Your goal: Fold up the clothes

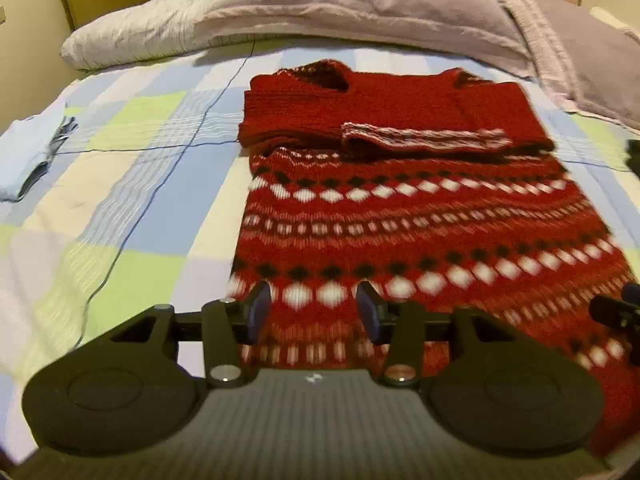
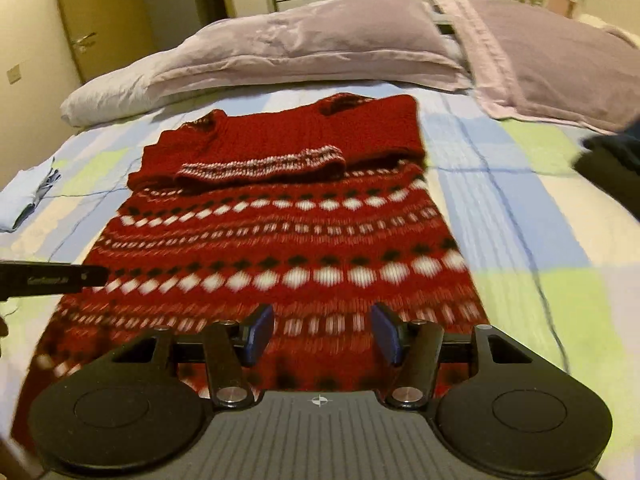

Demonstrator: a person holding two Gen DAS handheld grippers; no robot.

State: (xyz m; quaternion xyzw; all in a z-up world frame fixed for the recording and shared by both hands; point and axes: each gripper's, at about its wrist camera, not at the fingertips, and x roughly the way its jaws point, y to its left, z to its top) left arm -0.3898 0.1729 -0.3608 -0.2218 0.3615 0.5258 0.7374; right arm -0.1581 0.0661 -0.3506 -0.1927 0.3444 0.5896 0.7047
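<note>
A red knitted sweater (image 1: 400, 216) with white and black diamond bands lies flat on the bed, its hem toward me. Both sleeves are folded across the chest, one striped cuff (image 1: 424, 138) on top. My left gripper (image 1: 314, 308) is open and empty, hovering over the hem's left part. My right gripper (image 2: 322, 334) is open and empty over the hem's right part of the sweater (image 2: 288, 240). The left gripper's body (image 2: 52, 276) shows at the left edge of the right wrist view. Part of the right gripper (image 1: 618, 312) shows at the right edge of the left wrist view.
The bed has a checked blue, green and white cover (image 1: 132, 184). Lilac pillows (image 1: 360, 12) and a white pillow (image 1: 132, 40) lie at the head. A folded light-blue garment (image 1: 28, 156) lies at the left. A dark garment (image 2: 616, 168) lies at the right edge.
</note>
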